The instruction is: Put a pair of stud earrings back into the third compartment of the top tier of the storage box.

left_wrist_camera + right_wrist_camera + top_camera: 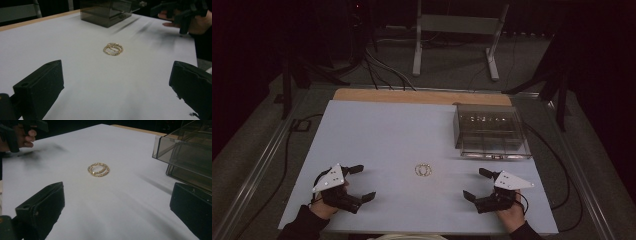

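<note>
1. Two thin gold rings (423,170) lie flat on the white worktop (377,140), roughly midway across its width and nearer the person's edge than the far one.
2. The rings overlap, one partly resting across the other, so together they form a small linked-looking pair; whether they are actually joined cannot be told.
3. Their bands look textured or beaded and catch the light with a sparkle, seen closest in the left gripper view (113,48) and the right gripper view (98,169).
4. Nothing touches them; bare worktop surrounds them on every side.
</note>
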Demonstrator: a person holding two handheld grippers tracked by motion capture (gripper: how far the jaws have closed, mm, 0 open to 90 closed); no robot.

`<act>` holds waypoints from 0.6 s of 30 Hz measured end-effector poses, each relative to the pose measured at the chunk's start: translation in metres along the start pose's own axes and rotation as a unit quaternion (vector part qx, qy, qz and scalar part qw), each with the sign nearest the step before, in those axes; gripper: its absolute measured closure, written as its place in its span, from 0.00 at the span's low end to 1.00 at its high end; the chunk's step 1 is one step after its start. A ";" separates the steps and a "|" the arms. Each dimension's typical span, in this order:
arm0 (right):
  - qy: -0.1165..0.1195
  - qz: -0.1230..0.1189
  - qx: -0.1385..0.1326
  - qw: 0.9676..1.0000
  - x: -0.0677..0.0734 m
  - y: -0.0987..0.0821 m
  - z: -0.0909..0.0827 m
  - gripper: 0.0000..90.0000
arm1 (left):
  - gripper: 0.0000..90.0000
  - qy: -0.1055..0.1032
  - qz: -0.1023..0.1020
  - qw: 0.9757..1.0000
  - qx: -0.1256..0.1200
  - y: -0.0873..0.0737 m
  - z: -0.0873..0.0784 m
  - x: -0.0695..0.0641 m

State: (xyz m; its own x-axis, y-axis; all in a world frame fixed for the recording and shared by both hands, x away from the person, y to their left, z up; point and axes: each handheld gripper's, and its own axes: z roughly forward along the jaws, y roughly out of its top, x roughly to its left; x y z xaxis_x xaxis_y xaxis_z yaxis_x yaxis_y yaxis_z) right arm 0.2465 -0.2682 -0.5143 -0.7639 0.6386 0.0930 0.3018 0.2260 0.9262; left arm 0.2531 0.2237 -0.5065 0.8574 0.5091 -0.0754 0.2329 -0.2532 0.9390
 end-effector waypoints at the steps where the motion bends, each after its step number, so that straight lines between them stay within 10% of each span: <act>1: 0.000 0.000 0.000 1.000 0.000 0.000 0.000 0.00 | 0.01 -0.001 0.000 1.000 0.000 0.000 0.000 0.000; 18: 0.042 0.001 0.017 0.999 0.012 0.010 0.007 0.00 | 0.01 -0.008 0.004 1.000 0.015 -0.002 0.004 -0.001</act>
State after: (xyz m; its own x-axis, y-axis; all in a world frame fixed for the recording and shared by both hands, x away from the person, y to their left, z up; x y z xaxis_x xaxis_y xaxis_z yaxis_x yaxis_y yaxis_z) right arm 0.2444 -0.2536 -0.5069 -0.8081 0.5752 0.1270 0.3220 0.2508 0.9129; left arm 0.2533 0.2205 -0.5098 0.8667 0.4935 -0.0732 0.2390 -0.2819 0.9292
